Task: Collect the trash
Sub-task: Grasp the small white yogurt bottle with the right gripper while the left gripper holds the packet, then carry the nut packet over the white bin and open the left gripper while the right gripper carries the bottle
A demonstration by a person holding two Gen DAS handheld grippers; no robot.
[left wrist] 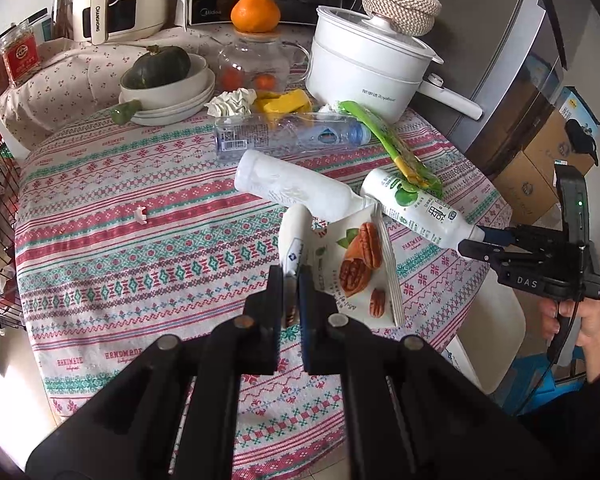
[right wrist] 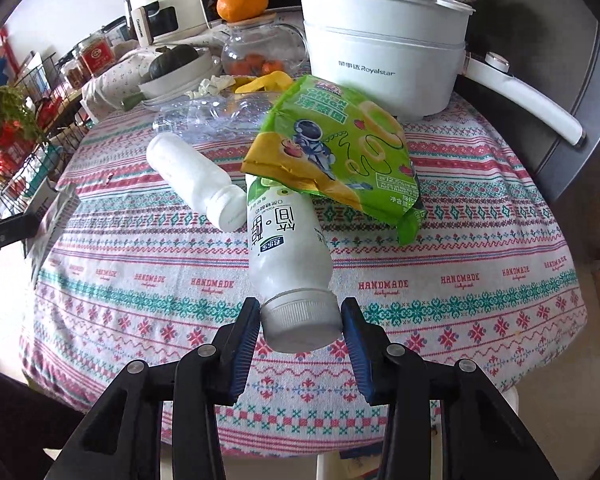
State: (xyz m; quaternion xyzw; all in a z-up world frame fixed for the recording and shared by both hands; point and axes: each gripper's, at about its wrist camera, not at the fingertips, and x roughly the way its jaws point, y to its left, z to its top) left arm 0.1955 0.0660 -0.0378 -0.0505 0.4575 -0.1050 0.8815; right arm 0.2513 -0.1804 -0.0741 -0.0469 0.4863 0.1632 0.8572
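On the table (right wrist: 460, 280), a snack bag (right wrist: 340, 148) lies on the far end of a yogurt bottle (right wrist: 288, 248). A second bottle (right wrist: 196, 180) lies to its left, a water bottle (right wrist: 220, 116) behind, and a cooker (right wrist: 384, 60) at the far right.

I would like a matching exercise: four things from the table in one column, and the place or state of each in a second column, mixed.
Things:
1. pecan bag
2. yogurt bottle
3. snack bag
4. tangerine

Places or states:
A. lies across the yogurt bottle
B. sits on the glass teapot's lid
C. pinched in the left gripper
D. cap between the right gripper's pads

Pairs: 1-C, 2-D, 3-A, 4-B
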